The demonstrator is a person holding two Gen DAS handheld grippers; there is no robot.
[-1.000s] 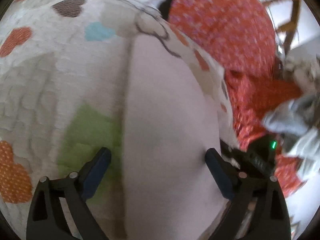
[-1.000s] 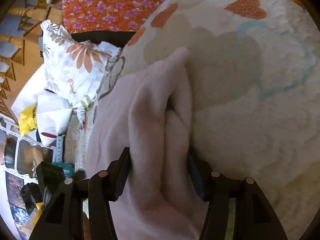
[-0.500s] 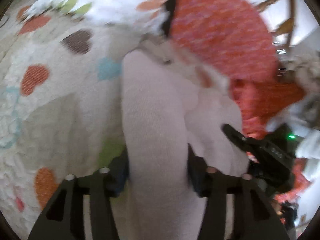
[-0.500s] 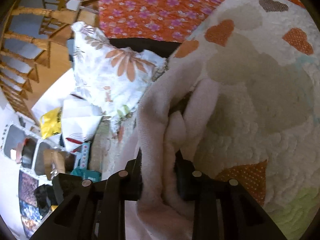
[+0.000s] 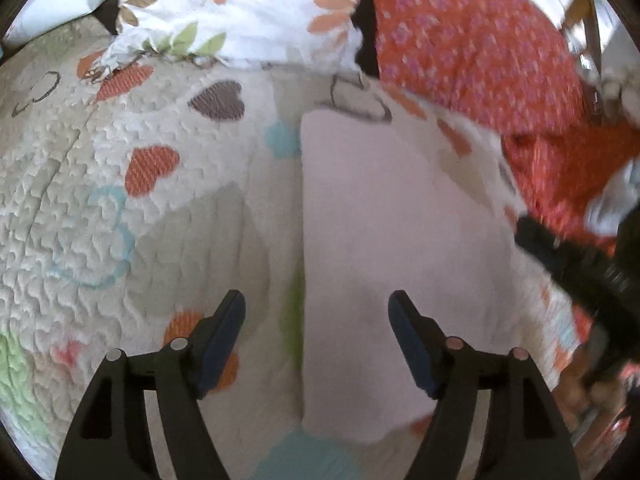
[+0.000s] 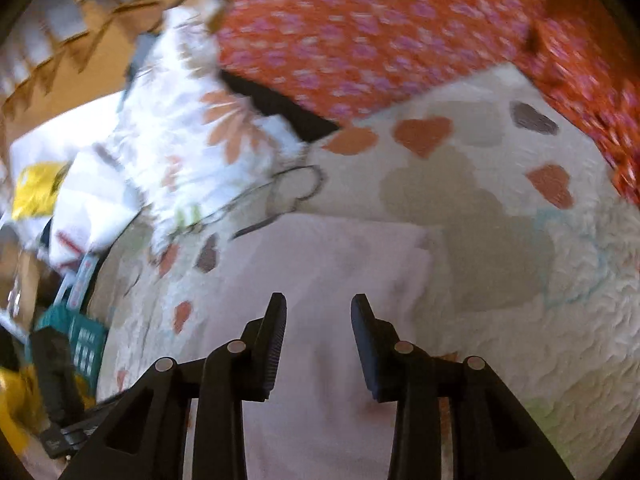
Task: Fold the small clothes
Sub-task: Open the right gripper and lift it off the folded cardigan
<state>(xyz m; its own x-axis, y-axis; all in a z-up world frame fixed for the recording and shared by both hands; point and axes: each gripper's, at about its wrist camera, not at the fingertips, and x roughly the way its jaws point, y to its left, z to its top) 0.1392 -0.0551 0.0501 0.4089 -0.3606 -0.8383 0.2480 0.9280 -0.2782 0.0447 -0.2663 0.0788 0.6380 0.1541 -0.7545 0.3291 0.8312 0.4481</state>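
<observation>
Left wrist view: pale pink folded fleece cloth [image 5: 384, 248] lies flat on the cream quilted bedspread with heart patches [image 5: 80, 208]. Its long axis runs straight away from the camera, far short edge toward the white floral pillow [image 5: 248, 12] and orange floral pillow [image 5: 472, 40]; left long edge is straight and crisp. Left gripper [image 5: 316, 320] hovers above the cloth's left edge, jaws wide and opening, nothing between the pads. Right gripper's black body sits at the cloth's right edge.

Right wrist view: same cloth [image 6: 320, 280] reads as a rectangle, far edge crossing the frame, layered corner at upper right. Right gripper [image 6: 319, 322] hangs above it, jaws narrow but apart and opening, pads clear of the fabric. Heavy motion blur in the background.
</observation>
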